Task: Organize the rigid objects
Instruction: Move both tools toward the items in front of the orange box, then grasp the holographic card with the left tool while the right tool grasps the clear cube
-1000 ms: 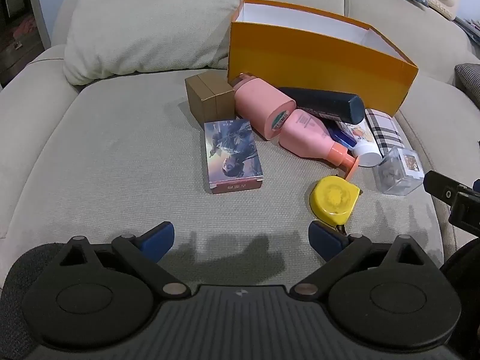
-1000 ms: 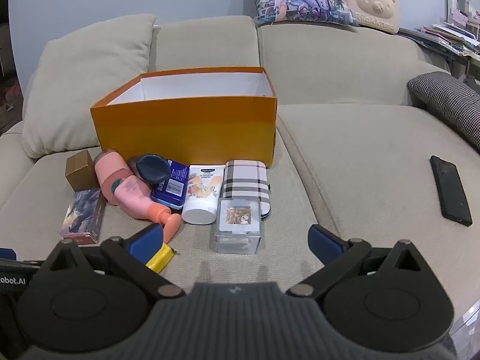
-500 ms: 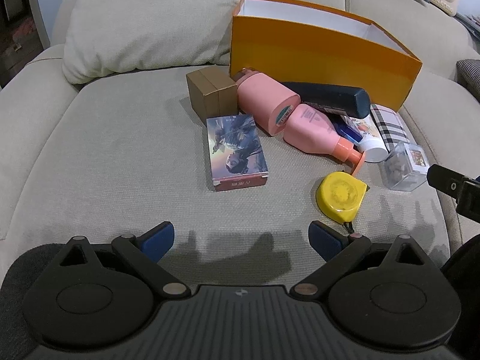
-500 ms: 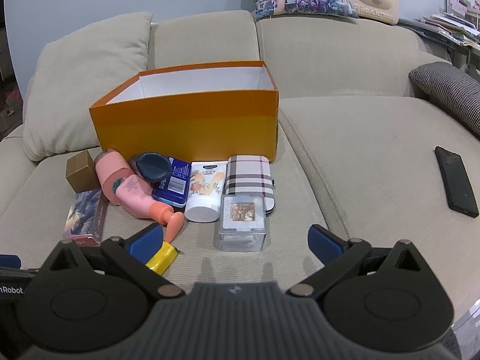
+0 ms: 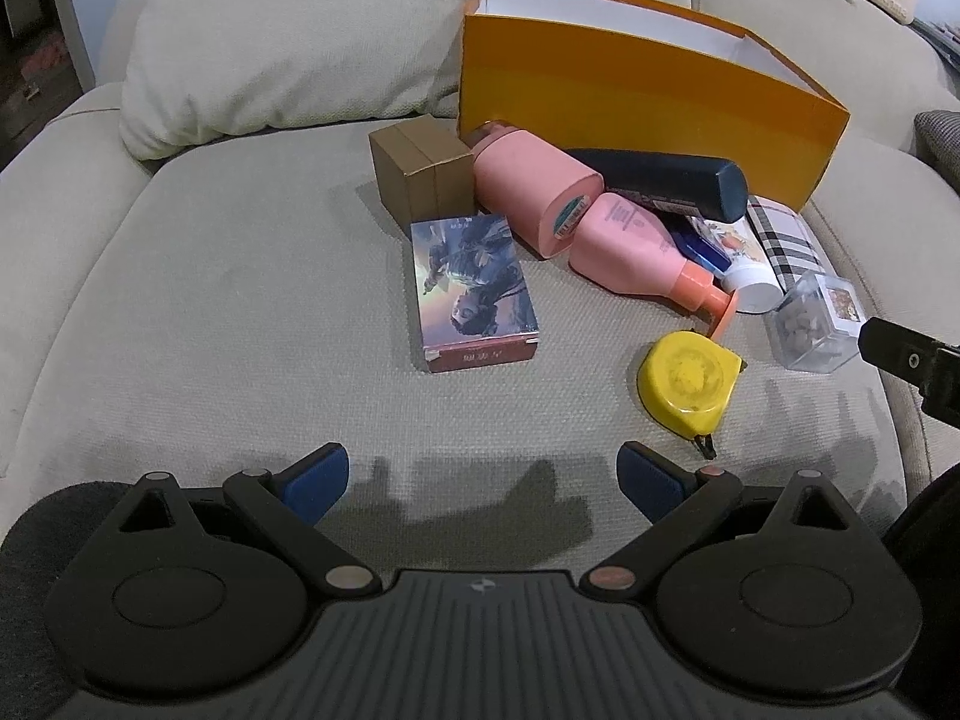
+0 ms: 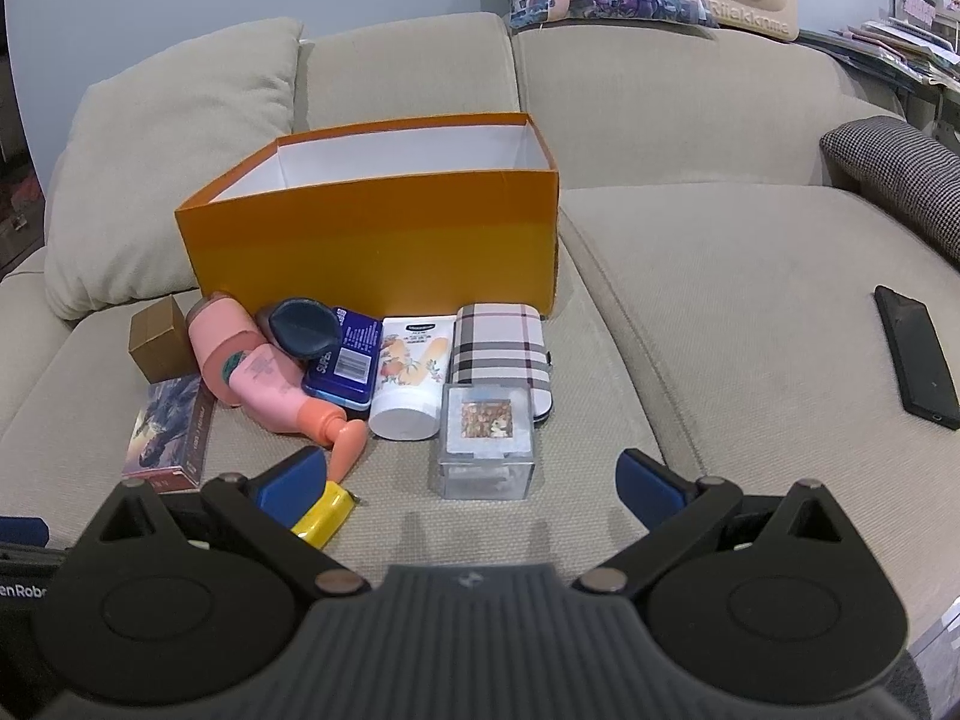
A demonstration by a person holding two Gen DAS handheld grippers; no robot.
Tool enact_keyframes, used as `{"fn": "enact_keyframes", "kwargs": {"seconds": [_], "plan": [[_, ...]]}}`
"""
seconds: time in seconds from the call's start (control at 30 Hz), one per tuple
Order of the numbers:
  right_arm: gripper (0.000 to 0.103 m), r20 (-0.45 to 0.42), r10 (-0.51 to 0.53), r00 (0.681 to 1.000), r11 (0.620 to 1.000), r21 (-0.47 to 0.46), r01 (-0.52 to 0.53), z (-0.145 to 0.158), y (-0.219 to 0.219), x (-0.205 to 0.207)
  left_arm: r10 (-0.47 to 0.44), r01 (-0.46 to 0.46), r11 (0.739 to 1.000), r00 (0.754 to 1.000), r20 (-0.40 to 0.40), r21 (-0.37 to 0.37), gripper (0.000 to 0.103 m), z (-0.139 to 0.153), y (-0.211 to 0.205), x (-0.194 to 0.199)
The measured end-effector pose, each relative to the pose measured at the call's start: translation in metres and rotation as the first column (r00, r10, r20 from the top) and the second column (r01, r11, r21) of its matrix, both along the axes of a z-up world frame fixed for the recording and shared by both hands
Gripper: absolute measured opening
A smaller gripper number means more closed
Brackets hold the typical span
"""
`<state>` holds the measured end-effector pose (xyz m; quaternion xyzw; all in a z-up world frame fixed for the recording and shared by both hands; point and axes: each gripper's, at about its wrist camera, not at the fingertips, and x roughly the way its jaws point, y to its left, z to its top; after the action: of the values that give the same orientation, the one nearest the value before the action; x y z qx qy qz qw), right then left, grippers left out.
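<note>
A: Clear plastic, that cube [image 6: 487,443]; it sat low centre, before the box [image 6: 384,240].
B: Light, slick, stiff. Grip its flat sides. Both grippers [image 6: 471,476] [image 5: 483,479] gaped, holding nothing.

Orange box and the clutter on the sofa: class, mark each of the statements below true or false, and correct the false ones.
1. The orange box is open at the top. True.
2. The left gripper is shut on the yellow tape measure. False: it is open and holds nothing; the tape measure lies on the cushion ahead of its right finger.
3. The clear cube sits in front of the plaid case. True.
4. The black phone lies inside the orange box. False: it lies on the sofa seat, far to the right.
5. The right gripper is open. True.
</note>
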<state>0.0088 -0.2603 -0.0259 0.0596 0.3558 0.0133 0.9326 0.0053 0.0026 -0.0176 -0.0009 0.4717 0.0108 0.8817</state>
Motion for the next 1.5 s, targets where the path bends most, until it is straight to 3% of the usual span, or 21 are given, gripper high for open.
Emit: {"fn": "enact_keyframes", "kwargs": {"seconds": [0.7,0.93,1.17,1.5], "plan": [[0.102,-0.007,-0.003,1.000,1.000,0.015,0.003,-0.001,0.001,0.000,-0.005,0.005,1.000,1.000,0.000,-0.008,0.103,-0.002,0.000,0.005],[0.102,-0.026,-0.011,1.000,0.999,0.043,0.013,-0.003,-0.001,0.005,0.027,-0.026,0.999,0.998,0.049,-0.028,0.103,0.003,0.009,0.042],[0.102,-0.035,-0.007,0.999,0.999,0.035,0.008,-0.007,-0.002,0.017,0.050,-0.051,0.994,0.999,-0.007,-0.095,0.103,-0.010,0.017,0.083],[0.102,-0.083,-0.007,0.997,1.000,0.004,0.008,-0.028,0.005,0.057,0.051,-0.053,0.998,0.998,-0.040,-0.043,0.103,-0.033,0.011,0.104]]}}
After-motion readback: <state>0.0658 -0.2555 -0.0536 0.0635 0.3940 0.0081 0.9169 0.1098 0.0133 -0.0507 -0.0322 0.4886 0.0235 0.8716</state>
